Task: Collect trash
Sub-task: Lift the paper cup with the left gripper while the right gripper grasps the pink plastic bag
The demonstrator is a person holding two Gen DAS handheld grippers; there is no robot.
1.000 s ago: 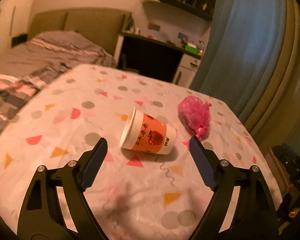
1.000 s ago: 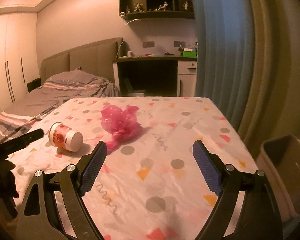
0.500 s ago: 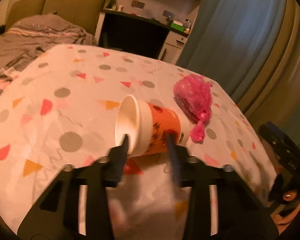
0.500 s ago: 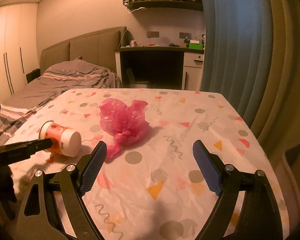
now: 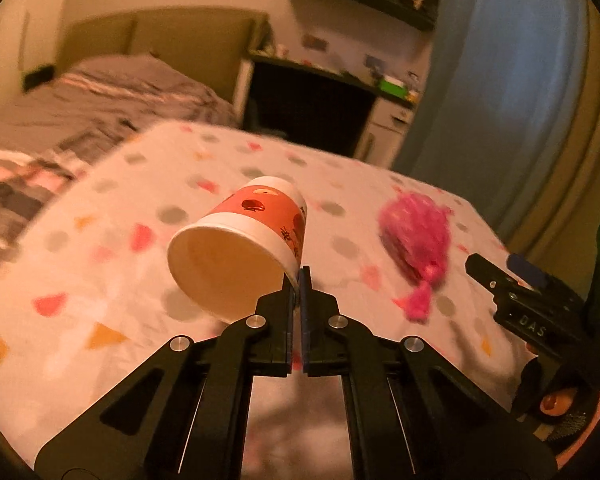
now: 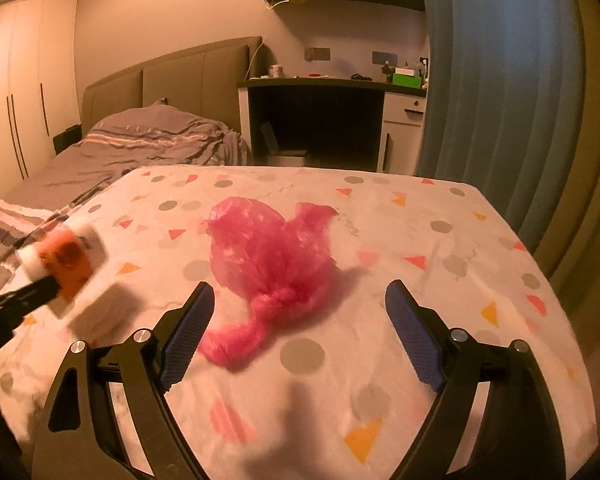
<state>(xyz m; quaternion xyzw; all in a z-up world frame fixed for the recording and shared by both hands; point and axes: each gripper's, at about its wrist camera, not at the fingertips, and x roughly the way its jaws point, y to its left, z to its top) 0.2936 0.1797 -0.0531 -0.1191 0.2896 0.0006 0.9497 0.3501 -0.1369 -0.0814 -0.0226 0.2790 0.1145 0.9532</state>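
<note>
While the left gripper (image 5: 299, 280) pinches only the paper cup (image 5: 240, 240)'s thin rim at frame centre, the cup could slip free, and the right gripper (image 6: 300, 332), fingers spread, nears the pink bag (image 6: 272, 260) mid-frame on the tablecloth (image 6: 460, 280).

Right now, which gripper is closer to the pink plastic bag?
Right. The right gripper stands open with the pink plastic bag just ahead between its fingers. The left gripper is off to the side, shut on the paper cup rim.
</note>
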